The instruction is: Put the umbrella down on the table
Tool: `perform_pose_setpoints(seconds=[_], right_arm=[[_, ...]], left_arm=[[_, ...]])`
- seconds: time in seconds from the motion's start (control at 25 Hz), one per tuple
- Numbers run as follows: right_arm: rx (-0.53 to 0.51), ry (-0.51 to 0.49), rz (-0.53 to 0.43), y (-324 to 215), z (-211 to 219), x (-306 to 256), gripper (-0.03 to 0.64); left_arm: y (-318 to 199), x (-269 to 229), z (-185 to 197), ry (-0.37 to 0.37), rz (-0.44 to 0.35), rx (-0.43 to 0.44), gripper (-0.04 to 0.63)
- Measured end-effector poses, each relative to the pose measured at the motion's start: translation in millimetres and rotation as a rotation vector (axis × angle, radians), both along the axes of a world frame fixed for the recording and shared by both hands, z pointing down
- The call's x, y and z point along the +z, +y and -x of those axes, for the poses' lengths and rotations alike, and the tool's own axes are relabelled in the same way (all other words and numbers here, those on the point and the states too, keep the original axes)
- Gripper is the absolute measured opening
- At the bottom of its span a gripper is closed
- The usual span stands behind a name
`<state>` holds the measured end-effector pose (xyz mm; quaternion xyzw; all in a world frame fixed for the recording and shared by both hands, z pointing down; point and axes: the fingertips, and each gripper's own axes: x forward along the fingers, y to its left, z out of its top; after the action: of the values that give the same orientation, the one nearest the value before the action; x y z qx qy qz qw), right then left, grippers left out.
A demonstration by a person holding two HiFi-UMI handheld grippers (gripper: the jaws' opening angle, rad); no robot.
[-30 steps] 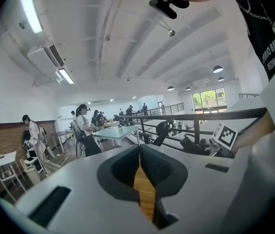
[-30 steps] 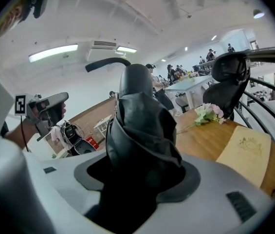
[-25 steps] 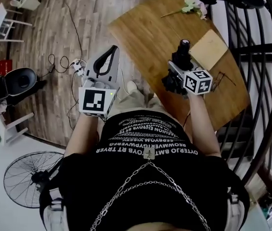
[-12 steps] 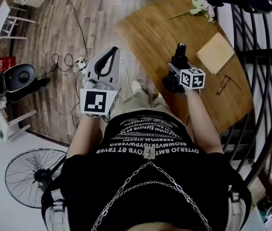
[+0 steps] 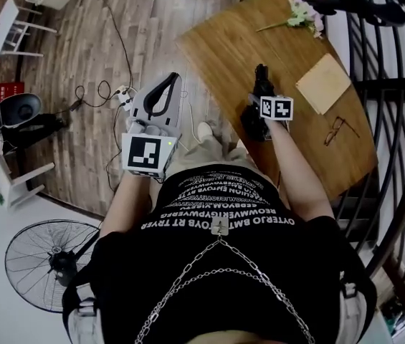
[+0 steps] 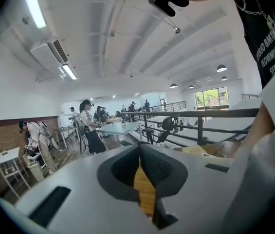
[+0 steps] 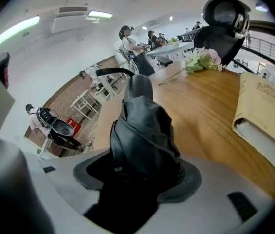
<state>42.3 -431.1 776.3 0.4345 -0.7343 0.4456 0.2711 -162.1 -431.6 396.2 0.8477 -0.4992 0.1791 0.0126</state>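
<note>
A folded black umbrella (image 5: 260, 84) is held in my right gripper (image 5: 259, 104), which is shut on it. It points forward and down over the near left part of the wooden table (image 5: 234, 45). In the right gripper view the umbrella (image 7: 142, 130) fills the space between the jaws of the right gripper (image 7: 138, 175), its rounded end over the table top (image 7: 203, 104). My left gripper (image 5: 160, 95) hangs left of the table above the floor. Its jaws meet at the tips with nothing in them, as the left gripper (image 6: 139, 149) view shows.
On the table lie a bunch of pale flowers (image 5: 301, 11), a tan booklet (image 5: 322, 83) and a pair of glasses (image 5: 337, 129). A dark railing (image 5: 396, 120) runs along the table's right side. Cables (image 5: 91, 92) and a fan (image 5: 44, 264) are on the floor at left.
My right gripper has sunk toward the table with the umbrella and tipped further down. The left gripper has hardly shifted.
</note>
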Motion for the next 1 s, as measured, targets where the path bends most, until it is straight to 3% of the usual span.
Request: perform_pose_setpoints(seconds=[0.16,0.52,0.68,0.84,1.0], right_arm=[[-0.024,0.055,0.085,13,-3,29,0.299],[0.055,0.003,-0.104,9,-30,-54,0.315],[0.054,-0.068,-0.264,11,-34,-126,0.235],[0.031,-0.012,-0.507,10,-35,-204,0.032],[0.031,0.058,-0.658,8,-37,-265,0.017]], left_arm=[[2,-4,3,0.004,-0.009,0.006,0.031],[1,-15,7,0.043,-0.042,0.023,0.031],[-7,-25,7,0.103,-0.054,0.027,0.031],[-14,-37,9,0.152,-0.076,0.015,0.031],[-18,-51,4,0.219,-0.089,0.029,0.029]])
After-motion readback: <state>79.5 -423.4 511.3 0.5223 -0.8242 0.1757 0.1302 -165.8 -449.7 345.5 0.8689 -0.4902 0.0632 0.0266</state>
